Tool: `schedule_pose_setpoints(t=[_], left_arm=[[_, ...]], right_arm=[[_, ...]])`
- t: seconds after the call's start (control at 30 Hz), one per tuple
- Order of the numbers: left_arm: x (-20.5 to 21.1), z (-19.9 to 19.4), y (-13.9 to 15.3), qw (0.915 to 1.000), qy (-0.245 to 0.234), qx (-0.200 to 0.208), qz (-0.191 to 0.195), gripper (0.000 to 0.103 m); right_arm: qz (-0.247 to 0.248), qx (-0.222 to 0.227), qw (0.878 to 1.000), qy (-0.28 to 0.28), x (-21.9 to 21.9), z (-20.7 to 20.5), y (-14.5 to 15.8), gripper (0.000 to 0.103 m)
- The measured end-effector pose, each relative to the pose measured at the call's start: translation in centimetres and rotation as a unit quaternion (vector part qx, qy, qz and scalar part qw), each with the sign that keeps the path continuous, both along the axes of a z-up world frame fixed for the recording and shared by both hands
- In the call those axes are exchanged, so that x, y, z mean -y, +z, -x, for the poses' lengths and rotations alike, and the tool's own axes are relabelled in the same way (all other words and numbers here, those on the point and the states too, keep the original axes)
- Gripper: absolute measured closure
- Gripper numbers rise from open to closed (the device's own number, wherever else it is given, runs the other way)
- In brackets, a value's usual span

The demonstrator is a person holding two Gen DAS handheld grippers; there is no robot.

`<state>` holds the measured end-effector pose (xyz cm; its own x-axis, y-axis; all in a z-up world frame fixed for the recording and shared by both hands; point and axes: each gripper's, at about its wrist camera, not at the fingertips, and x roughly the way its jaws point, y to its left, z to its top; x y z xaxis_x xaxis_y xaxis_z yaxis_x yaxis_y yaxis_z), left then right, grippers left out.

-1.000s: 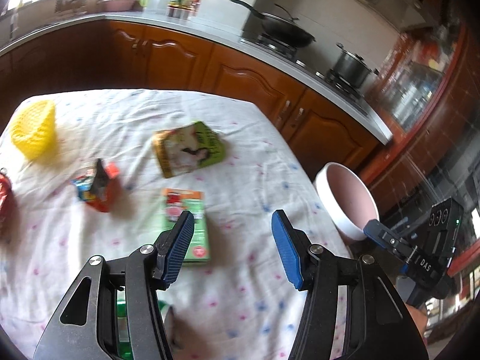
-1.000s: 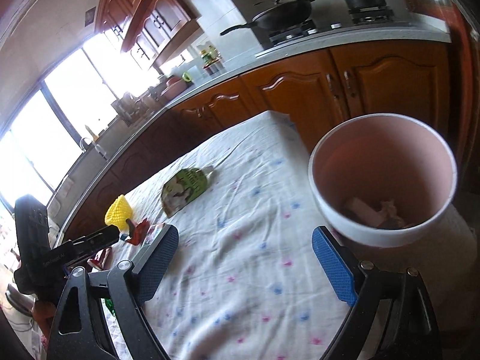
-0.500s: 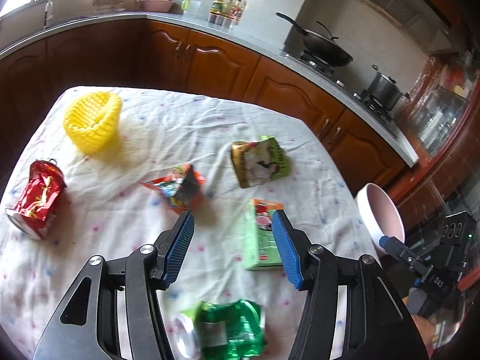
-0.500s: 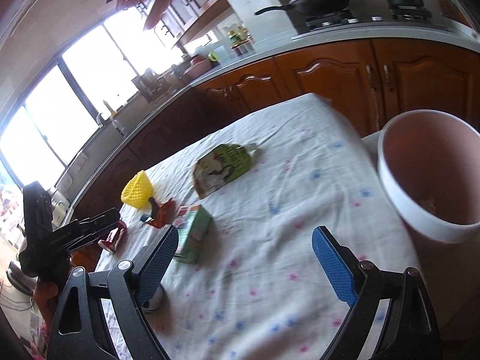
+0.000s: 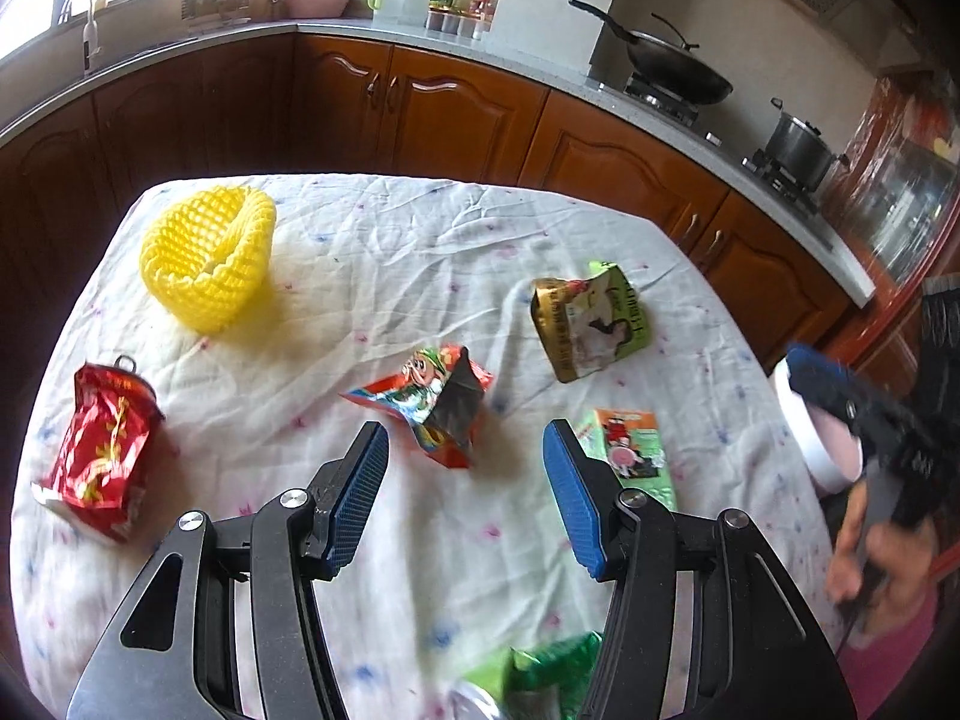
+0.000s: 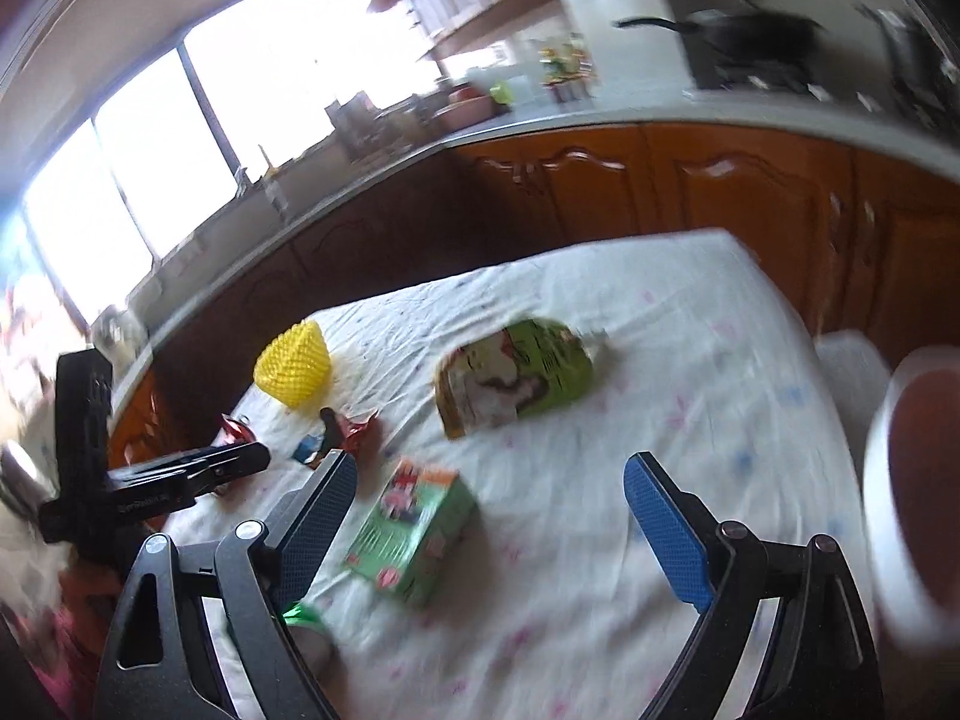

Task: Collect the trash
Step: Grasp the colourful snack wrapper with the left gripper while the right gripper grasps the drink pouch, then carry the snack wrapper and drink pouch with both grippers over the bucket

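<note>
Trash lies on the table's white cloth (image 5: 390,252). My left gripper (image 5: 465,498) is open and empty, just short of a red snack wrapper (image 5: 435,402). Around it lie a crushed red can (image 5: 99,450), a yellow foam net (image 5: 207,258), a green-gold pouch (image 5: 591,321), a green carton (image 5: 630,453) and a crushed green can (image 5: 540,678) below the fingers. My right gripper (image 6: 486,516) is open and empty above the green carton (image 6: 414,534), with the pouch (image 6: 516,375) beyond. The pink bin (image 6: 912,492) stands at the right table edge.
Wooden cabinets (image 5: 456,114) and a counter with a wok (image 5: 666,66) and a pot (image 5: 798,144) run behind the table. The bin's rim (image 5: 804,450) also shows in the left wrist view, behind the other gripper (image 5: 864,420). The right wrist view is blurred.
My left gripper has pulled back and swung left, bringing the red wrapper between its fingers' line. My right gripper has swung left from the bin towards the green carton.
</note>
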<state>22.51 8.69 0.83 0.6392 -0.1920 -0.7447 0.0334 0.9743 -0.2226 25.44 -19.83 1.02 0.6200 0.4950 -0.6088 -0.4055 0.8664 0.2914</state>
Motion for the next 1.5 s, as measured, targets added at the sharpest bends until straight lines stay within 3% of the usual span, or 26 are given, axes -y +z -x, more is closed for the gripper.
schedule_pose_setpoints(t=[0.17, 0.4, 0.53, 0.67, 0.73, 0.8, 0.83, 0.9, 0.93, 0.97, 1.03, 1.17, 1.23, 1.3, 1.37, 1.5], left_arm=[[0.0, -1.3, -0.6, 0.9998, -0.016, -0.011, -0.001, 0.049], [0.2, -3.1, -1.6, 0.9993, -0.028, -0.026, -0.005, 0.049], [0.6, -3.7, -2.0, 0.9987, -0.038, -0.029, -0.014, 0.049], [0.8, -4.6, -2.6, 0.9983, -0.043, -0.036, -0.013, 0.049], [0.9, -4.9, -3.0, 0.9981, -0.045, -0.040, -0.013, 0.049], [1.1, -5.0, -3.4, 0.9980, -0.045, -0.041, -0.018, 0.054], [1.1, -5.0, -3.5, 0.9979, -0.045, -0.043, -0.018, 0.065], [1.1, -5.0, -3.8, 0.9976, -0.049, -0.046, -0.012, 0.075], [1.1, -4.9, -3.7, 0.9978, -0.049, -0.042, -0.011, 0.083], [1.2, -4.7, -3.5, 0.9979, -0.050, -0.038, -0.011, 0.088], [1.2, -4.5, -3.3, 0.9978, -0.056, -0.036, -0.005, 0.101], [1.1, -4.1, -2.9, 0.9983, -0.051, -0.030, -0.003, 0.102], [1.0, -3.7, -2.5, 0.9986, -0.049, -0.021, -0.003, 0.102], [0.7, -3.2, -2.0, 0.9989, -0.045, -0.013, 0.001, 0.102], [0.2, -2.7, -1.5, 0.9991, -0.041, -0.006, 0.009, 0.102], [-0.8, -2.3, -0.9, 0.9992, -0.032, -0.004, 0.021, 0.102]], right_arm=[[0.068, 0.033, 0.992, 0.106, -3.5, -4.8, 0.7, 0.011], [0.196, 0.055, 0.951, 0.232, -9.1, -9.9, -1.0, 0.012], [0.234, 0.036, 0.935, 0.265, -10.8, -12.4, -2.8, 0.012], [0.246, -0.002, 0.927, 0.284, -11.3, -14.7, -4.6, 0.013], [0.239, -0.035, 0.925, 0.292, -11.2, -15.7, -5.6, 0.018], [0.234, -0.047, 0.926, 0.291, -10.9, -15.6, -6.0, 0.037], [0.234, -0.044, 0.928, 0.287, -10.6, -15.1, -6.0, 0.047], [0.223, -0.036, 0.936, 0.271, -9.7, -14.1, -5.5, 0.082], [0.212, -0.037, 0.941, 0.262, -9.1, -13.5, -5.1, 0.088], [0.206, -0.037, 0.944, 0.256, -8.6, -13.1, -4.9, 0.103], [0.198, -0.042, 0.948, 0.244, -7.6, -11.6, -4.9, 0.103], [0.200, -0.036, 0.951, 0.233, -7.0, -9.3, -5.1, 0.098], [0.193, -0.010, 0.953, 0.231, -6.9, -8.9, -4.1, 0.092], [0.199, 0.005, 0.954, 0.226, -7.0, -9.3, -3.3, 0.061], [0.194, 0.002, 0.950, 0.244, -7.6, -10.7, -2.7, 0.040], [0.219, -0.013, 0.934, 0.283, -10.2, -13.1, -3.2, 0.036]])
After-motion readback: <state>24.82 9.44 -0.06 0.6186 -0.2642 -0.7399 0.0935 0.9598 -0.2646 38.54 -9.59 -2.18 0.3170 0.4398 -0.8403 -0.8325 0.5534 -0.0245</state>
